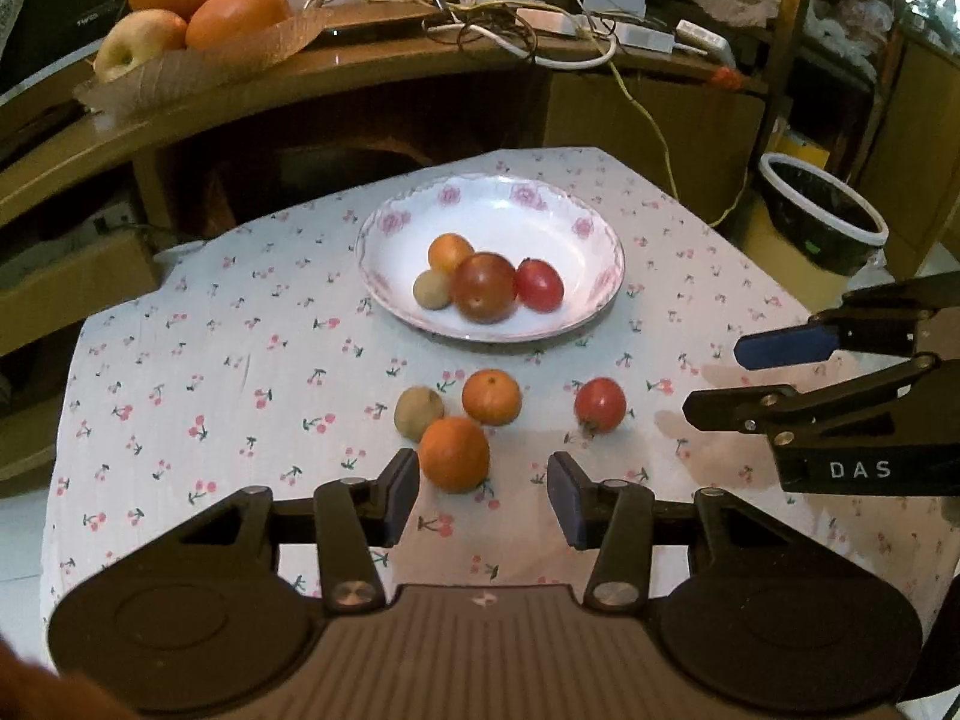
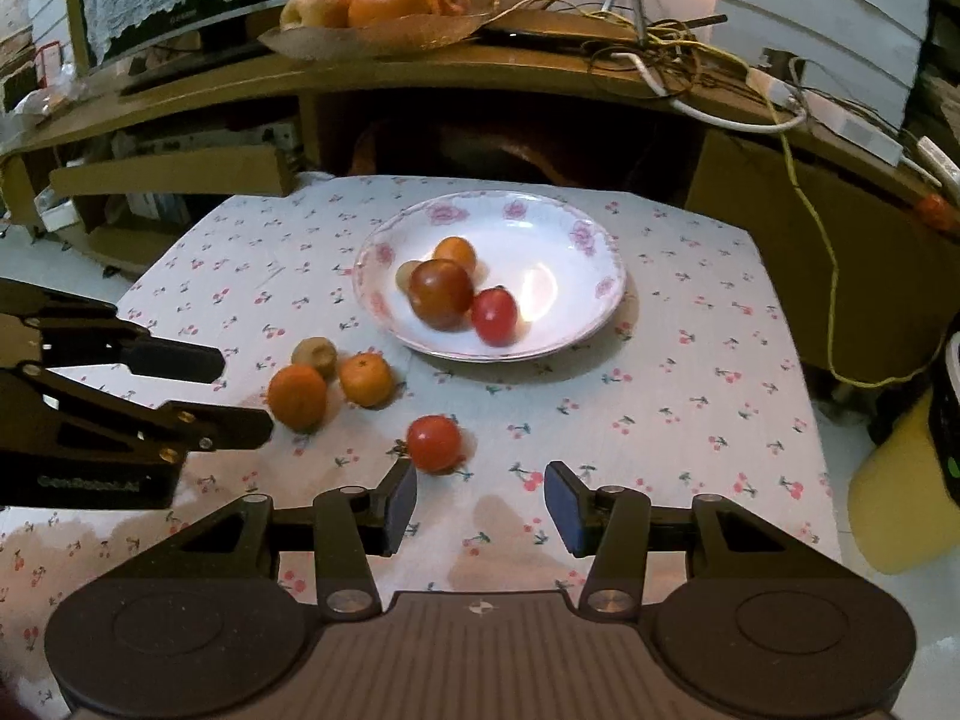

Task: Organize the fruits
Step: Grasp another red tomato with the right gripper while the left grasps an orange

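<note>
1. Between my left fingers and just ahead of them, nearer the left pad, sits an orange [image 1: 454, 453] on the cherry-print tablecloth [image 1: 240, 372]; my left gripper [image 1: 483, 495] has its jaws spread wide and grips nothing.
2. Just beyond that orange lie a second, smaller orange fruit [image 1: 491, 396] and a brownish-green round fruit [image 1: 419, 413], the three bunched together; whether they touch I cannot tell.
3. Off to the right of my left fingers a red tomato-like fruit [image 1: 599, 405] lies alone on the cloth, apart from the bunch.
4. Further ahead stands a white plate with pink flowers [image 1: 516, 204], holding four fruits: a dark red-brown one [image 1: 483, 287], a red one [image 1: 539, 284], a small orange one [image 1: 449, 252] and a small greenish one [image 1: 431, 290], all crowded together.
5. From my right wrist view, my right gripper [image 2: 480, 501] is also spread open and empty; the red fruit lies just ahead of its left pad [image 2: 401, 501], not between the pads.
6. My left gripper reaches in from the left of that view, its tips beside the bunched oranges.
7. Beyond the plate, a wooden shelf [image 1: 360, 69] carries a tray [image 1: 198, 63] of large oranges and an apple, beside tangled cables [image 1: 540, 36].
</note>
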Tool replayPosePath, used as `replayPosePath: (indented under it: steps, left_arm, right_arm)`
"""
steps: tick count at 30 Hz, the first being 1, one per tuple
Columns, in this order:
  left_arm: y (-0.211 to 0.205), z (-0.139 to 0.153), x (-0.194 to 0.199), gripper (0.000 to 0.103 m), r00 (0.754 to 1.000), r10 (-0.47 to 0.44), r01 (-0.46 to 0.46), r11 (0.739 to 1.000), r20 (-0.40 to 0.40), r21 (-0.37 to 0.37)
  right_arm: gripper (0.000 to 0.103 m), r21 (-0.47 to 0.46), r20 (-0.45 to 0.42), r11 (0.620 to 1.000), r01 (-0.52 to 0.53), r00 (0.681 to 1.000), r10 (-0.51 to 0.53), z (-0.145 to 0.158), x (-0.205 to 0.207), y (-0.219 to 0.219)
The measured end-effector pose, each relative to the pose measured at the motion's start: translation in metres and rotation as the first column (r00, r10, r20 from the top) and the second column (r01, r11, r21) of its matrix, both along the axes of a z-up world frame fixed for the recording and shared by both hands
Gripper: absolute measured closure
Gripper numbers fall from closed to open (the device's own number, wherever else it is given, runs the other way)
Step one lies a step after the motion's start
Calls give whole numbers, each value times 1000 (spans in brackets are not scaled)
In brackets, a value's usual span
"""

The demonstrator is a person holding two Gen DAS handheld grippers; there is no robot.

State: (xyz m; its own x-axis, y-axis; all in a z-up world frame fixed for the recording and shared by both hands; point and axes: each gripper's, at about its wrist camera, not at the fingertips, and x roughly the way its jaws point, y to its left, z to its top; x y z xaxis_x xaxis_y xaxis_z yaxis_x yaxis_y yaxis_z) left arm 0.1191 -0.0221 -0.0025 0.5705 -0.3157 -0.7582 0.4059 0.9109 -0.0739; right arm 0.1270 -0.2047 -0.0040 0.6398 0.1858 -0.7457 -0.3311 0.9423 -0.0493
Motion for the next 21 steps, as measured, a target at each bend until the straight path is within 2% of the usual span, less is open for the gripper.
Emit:
replayPosePath:
  steps: [17, 21]
  left_arm:
    - [-6, -32, 27, 51, 1000, 7, -6, 999, -28, 40]
    - [-7, -39, 35, 51, 998, 25, -24, 999, -54, 23]
  right_arm:
    - [52, 21, -34, 997, -74, 997, 75, -29, 39, 9]
    - [52, 38, -29, 996, -84, 996, 85, -31, 44, 10]
